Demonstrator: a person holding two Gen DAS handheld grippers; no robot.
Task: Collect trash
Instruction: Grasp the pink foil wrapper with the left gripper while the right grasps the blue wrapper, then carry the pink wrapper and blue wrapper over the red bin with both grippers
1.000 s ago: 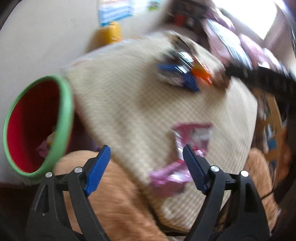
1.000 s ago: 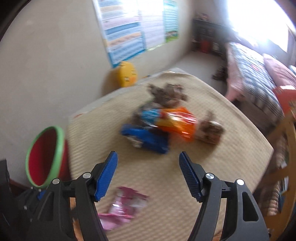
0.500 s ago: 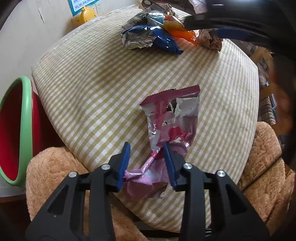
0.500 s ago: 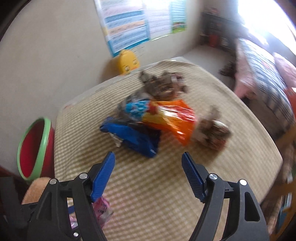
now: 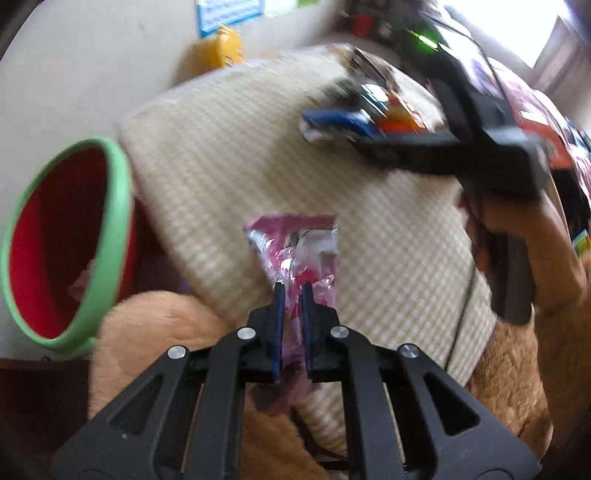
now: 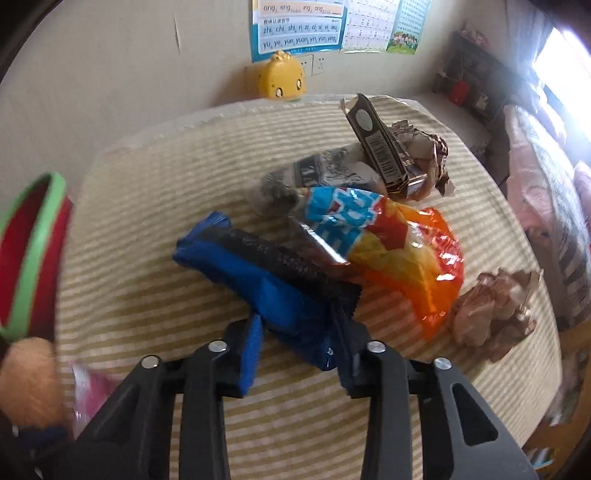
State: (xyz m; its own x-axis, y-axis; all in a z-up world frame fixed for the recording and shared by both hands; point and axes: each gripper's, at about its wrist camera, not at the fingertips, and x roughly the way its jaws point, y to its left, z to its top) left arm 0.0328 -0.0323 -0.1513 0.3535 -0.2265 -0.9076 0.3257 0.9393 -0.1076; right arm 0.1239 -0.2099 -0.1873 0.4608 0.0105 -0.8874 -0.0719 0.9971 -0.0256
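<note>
A: Left to right. Bin (image 5: 66, 243), red inside with a green rim, stands off the table's (image 5: 229, 155) left edge. The left gripper (image 5: 291, 295) is pinched tight on the near tail of the pink wrapper (image 5: 295, 251), which otherwise lies flat on the checked cloth.

B: Right gripper (image 6: 295, 325)?

A: Clamped on the near end of the blue wrapper (image 6: 255, 273). An orange bag (image 6: 410, 262) overlaps its far end; beyond that, a brown box (image 6: 376, 147) and a crumpled paper (image 6: 495, 306).

B: Risks?

A: Judgement only. The pink grip is at the thin twisted end, so foil could slip out on the swing to the bin. Lifting the blue one may drag the orange bag with it, or push it off the table. The bin mouth sits low and tilted; a release too early drops trash on the fuzzy tan cushion (image 5: 155, 325).

B: Legible text?

A: Wall chart (image 6: 299, 29): "zhi chi shi ri zi ci si", "yu ye yue yuan yin yun ying". Wrapper brands unreadable.
</note>
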